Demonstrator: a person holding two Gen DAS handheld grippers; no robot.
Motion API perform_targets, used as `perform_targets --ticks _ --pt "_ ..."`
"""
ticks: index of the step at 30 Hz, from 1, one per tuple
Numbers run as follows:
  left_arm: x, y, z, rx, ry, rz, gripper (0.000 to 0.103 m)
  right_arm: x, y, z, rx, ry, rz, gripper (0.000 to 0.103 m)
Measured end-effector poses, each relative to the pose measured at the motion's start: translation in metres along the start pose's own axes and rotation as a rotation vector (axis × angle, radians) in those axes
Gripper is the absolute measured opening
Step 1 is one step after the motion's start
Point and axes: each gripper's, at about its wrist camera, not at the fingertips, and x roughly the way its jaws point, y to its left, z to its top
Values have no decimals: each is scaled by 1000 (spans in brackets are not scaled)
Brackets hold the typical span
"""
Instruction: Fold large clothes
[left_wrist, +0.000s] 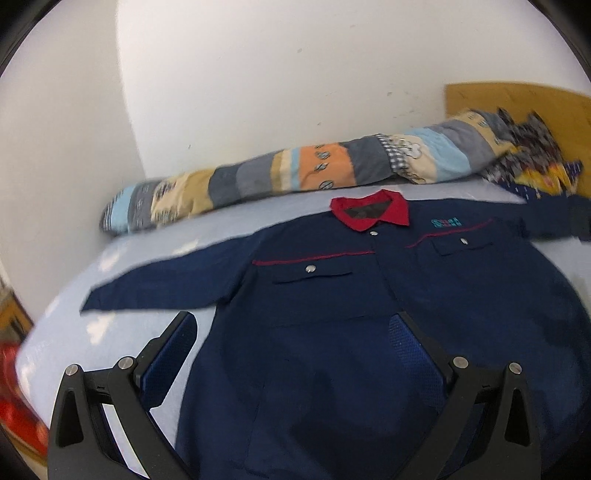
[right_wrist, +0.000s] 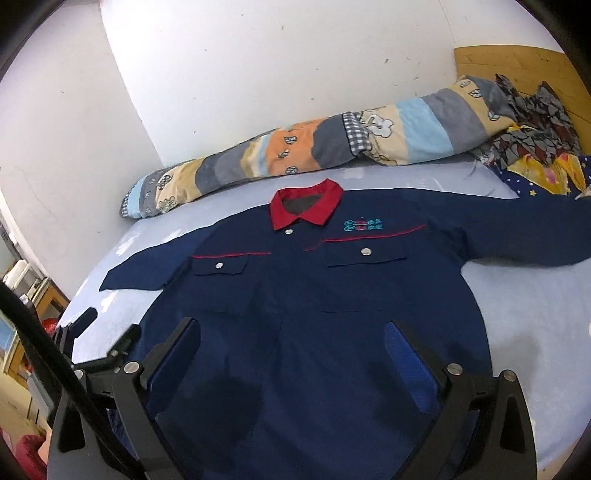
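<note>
A navy work shirt (right_wrist: 314, 295) with a red collar (right_wrist: 306, 208) lies flat and face up on a bed with a pale blue sheet (right_wrist: 535, 314), collar toward the wall, both sleeves spread out to the sides. Red piping runs across the chest above two flapped pockets with metal snaps; a small teal emblem (right_wrist: 364, 225) sits above the pocket on the picture's right. The left claw (left_wrist: 295, 339) hovers over the lower hem area, jaws wide apart, nothing between them; one finger is over the sheet just beside the shirt's edge, the other over the shirt body. The right claw (right_wrist: 291, 343) likewise stands wide open and empty above the lower front of the shirt. Contact between either claw and the fabric cannot be determined. In the right wrist view the left claw (right_wrist: 99, 332) shows at the lower left, beside the shirt's edge. A rolled patchwork quilt (right_wrist: 314, 151) lies along the white wall (right_wrist: 258, 74) beyond the collar. Crumpled patterned cloth (right_wrist: 535, 144) sits at the far right near a wooden headboard (right_wrist: 517, 66).
</note>
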Motion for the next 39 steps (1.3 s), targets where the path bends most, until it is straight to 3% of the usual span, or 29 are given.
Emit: perform_targets --ticks 5,12,24,27,32,39 --pt "-6 -2 3 12 2 -42 103 -6 -11 6 51 -13 8 102" --pt "-3 6 8 -45 46 -89 103 -3 -43 5 223 37 108 102" --pt "1 20 5 -78 71 -85 103 17 -8 -4 133 104 137 102" --pt "1 21 6 -80 71 -81 103 16 3 -5 65 96 62 102" --pt "2 23 5 -74 69 -84 103 17 34 -13 -187 46 -249 102" --pt "3 23 5 -71 78 -78 103 26 70 -24 -405 26 -349 102"
